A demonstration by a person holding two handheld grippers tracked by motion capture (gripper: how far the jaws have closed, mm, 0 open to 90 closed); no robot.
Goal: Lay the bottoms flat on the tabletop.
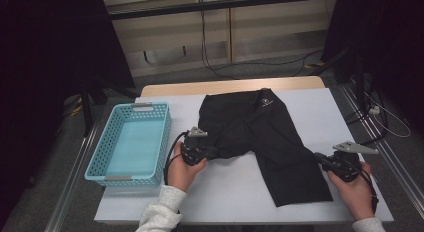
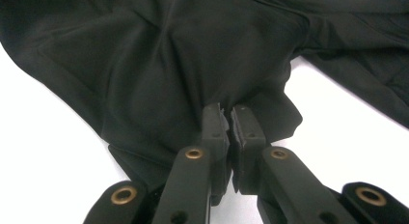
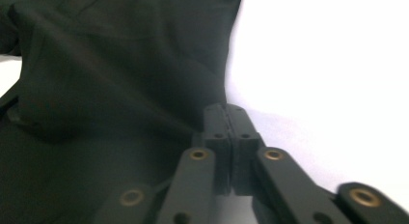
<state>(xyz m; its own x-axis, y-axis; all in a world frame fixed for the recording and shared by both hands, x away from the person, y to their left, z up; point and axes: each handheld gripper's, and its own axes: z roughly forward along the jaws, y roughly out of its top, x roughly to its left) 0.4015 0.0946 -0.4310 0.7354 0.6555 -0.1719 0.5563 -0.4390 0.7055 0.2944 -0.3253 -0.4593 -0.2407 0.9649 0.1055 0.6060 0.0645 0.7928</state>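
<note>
1. White sheeting covers the tabletop (image 1: 310,107) where we work; black shorts (image 1: 260,137) lie spread across its middle.
2. Our left hand-held gripper (image 2: 227,119) is clamped on the fabric's left edge.
3. Our right hand-held gripper (image 3: 226,119) is pinched onto the right leg's edge.
4. Left of the shorts sits a blue basket (image 1: 107,147).

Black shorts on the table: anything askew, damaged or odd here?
No damage shows. The black shorts lie crooked and rumpled on the white table cover, one leg bunched where the left claw pinches it. The blue basket sits square.
</note>
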